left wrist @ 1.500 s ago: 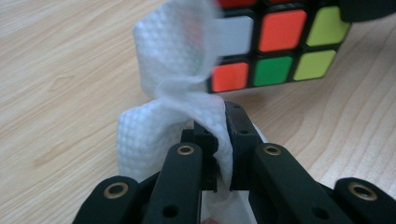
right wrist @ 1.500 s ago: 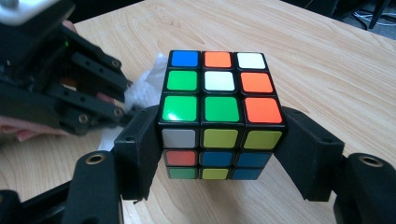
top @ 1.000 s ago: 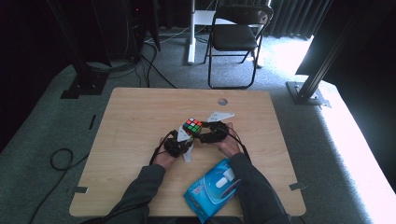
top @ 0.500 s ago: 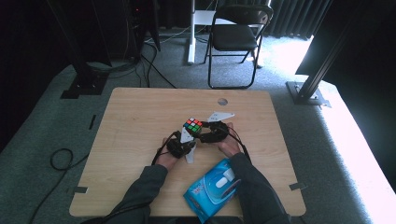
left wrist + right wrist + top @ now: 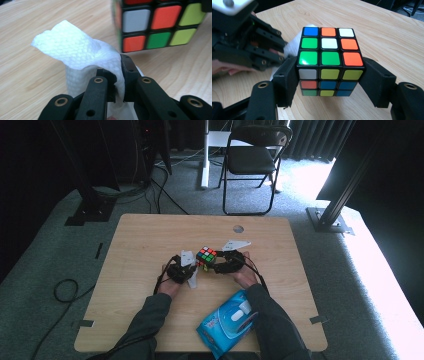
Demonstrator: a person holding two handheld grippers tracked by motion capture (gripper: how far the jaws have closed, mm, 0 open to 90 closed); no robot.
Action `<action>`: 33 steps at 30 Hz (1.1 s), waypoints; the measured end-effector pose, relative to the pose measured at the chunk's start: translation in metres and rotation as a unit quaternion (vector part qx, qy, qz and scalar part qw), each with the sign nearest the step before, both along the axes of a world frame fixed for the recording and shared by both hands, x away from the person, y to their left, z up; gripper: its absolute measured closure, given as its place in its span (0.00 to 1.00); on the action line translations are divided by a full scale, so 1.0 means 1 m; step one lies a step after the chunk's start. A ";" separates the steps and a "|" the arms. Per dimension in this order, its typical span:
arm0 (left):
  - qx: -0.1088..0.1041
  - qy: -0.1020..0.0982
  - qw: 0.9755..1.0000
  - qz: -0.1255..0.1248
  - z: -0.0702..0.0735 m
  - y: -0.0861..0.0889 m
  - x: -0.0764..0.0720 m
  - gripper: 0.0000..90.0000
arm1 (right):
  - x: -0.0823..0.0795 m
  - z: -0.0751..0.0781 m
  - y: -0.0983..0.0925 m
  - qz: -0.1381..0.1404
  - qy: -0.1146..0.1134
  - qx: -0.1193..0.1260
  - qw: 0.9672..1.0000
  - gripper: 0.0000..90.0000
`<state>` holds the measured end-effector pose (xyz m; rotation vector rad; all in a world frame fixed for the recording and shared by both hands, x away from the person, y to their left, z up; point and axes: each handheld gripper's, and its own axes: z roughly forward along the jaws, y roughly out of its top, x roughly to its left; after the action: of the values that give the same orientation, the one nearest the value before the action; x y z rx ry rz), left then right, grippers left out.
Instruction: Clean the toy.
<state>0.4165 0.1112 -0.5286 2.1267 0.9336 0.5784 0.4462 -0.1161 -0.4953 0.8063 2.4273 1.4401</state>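
Tabletop (image 5: 135,240) of light wood is seen from above, with two forearms entering over its near edge. Left of centre, the left gripper (image 5: 186,270) is held low over the wood; its jaws are pinched tight on a white wipe (image 5: 82,53), a fold of which is seen standing up above the jaw tips in the left gripper view. The wipe is just beside the puzzle cube (image 5: 206,255), apart from it by a narrow strip of wood in that view. The cube sits near the middle of the tabletop, between the two grippers. It is clamped from both sides by the right gripper (image 5: 329,75), whose jaws are set about half wide, pads pressed flat on two opposite faces. In the right gripper view the cube's lower layer is level with the pads and its top face is tilted towards the camera. At the near edge, right of centre, a blue wipe packet (image 5: 226,321) is lying flat, partly under the right sleeve (image 5: 272,320).
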 end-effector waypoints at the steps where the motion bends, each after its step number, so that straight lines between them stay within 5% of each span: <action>1: -0.001 0.000 1.000 0.003 0.001 0.002 0.000 0.94 | 0.000 0.000 0.000 0.000 0.000 -0.001 1.000 0.38; 33: -0.014 -0.006 0.998 0.054 0.007 0.040 0.003 0.91 | 0.007 -0.015 0.002 -0.023 0.008 -0.055 0.998 0.38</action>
<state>0.4199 0.1511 -0.5212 2.0566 1.0488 0.6270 0.4531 -0.1143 -0.5101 0.8458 2.4571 1.2768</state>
